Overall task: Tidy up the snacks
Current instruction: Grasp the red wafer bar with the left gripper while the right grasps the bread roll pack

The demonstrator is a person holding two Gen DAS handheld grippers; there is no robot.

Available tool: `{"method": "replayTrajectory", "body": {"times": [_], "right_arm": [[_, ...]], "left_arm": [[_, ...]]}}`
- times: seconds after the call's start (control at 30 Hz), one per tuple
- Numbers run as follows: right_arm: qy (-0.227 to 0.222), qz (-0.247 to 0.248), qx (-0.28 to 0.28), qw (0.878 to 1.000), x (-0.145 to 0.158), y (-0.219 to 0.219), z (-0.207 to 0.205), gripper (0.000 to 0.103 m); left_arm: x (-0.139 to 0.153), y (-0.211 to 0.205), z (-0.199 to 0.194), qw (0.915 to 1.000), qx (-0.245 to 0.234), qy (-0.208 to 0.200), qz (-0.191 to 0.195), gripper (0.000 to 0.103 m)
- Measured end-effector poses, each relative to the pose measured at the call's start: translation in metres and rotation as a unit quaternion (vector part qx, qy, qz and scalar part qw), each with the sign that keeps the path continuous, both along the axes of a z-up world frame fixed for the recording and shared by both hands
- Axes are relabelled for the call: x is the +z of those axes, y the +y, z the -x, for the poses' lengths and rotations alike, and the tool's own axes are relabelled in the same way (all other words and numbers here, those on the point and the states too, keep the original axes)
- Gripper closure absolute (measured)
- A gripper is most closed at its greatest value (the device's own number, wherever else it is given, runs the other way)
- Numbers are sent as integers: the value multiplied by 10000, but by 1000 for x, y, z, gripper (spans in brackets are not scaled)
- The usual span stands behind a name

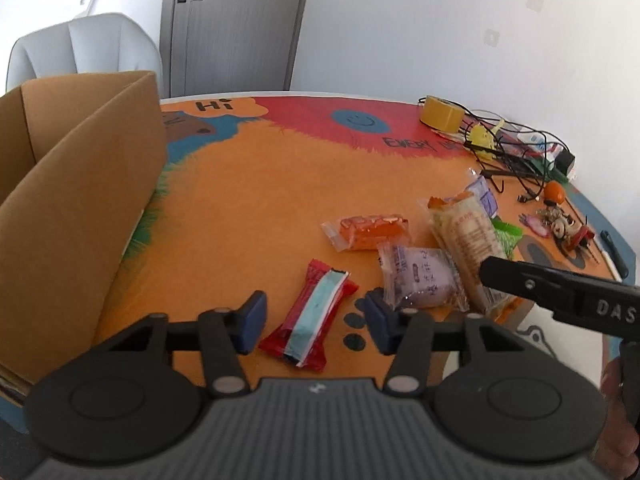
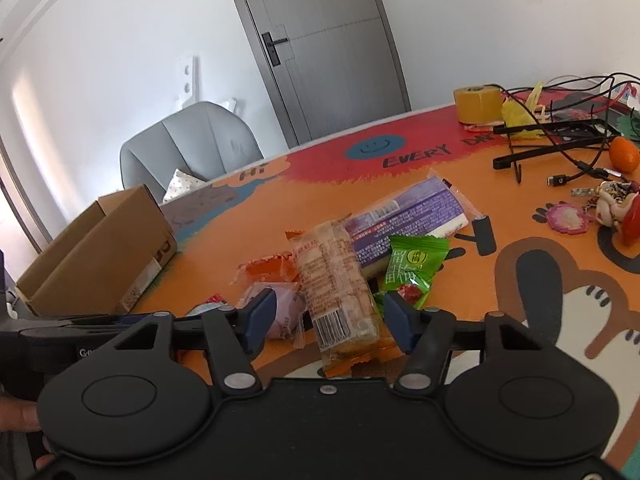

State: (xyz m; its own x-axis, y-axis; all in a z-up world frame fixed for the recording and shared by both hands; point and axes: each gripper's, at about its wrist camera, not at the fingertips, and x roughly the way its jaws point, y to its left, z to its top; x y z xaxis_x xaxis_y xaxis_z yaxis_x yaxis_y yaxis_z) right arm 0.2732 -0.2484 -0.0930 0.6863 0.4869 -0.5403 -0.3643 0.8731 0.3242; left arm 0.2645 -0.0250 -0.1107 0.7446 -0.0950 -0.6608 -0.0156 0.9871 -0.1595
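Note:
In the left wrist view a red snack packet with a light blue stripe [image 1: 312, 320] lies on the orange table mat between the blue pads of my left gripper [image 1: 316, 320], which is open with a gap on each side. In the right wrist view my right gripper [image 2: 330, 318] is open around a long clear cracker packet [image 2: 336, 292], its pads close to it but apart. A pale purple packet [image 2: 284, 312] lies by its left pad. An orange packet [image 2: 268, 270], a green packet [image 2: 416, 264] and a long purple packet [image 2: 408, 216] lie just beyond.
An open cardboard box [image 1: 80, 200] stands at the table's left. At the far right are a yellow tape roll [image 1: 440, 114], tangled black cables [image 1: 512, 152], an orange fruit [image 2: 624, 154] and key charms [image 2: 612, 204]. A grey chair [image 2: 188, 152] stands behind the table.

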Motion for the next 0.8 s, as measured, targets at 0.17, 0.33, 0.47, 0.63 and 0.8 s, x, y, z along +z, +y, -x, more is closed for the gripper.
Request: {"method": "replayTrajectory", "body": {"times": [0.17,0.33,0.47,0.63,0.8], "right_arm": [[113,80,55,9999,-5,5,-2,60],[208,3,69,9998,-8,4,1,66],[226,24,109,9997,-8,5,9,67],[264,-95,101,9996,-8,1,19,67],[191,-201,59,9996,-2,-2,26,67]], "left_arm": [[-4,-13,2,9986,-11,-95,-511,65],[-4,-13,6,9986,1,-133,-509,84],[-2,-8,12,9994,48,-147,-314,85],[2,-6,21,9996,83,-186,-206,85],[16,-5,29,9993,70,-333,-132,85]]}}
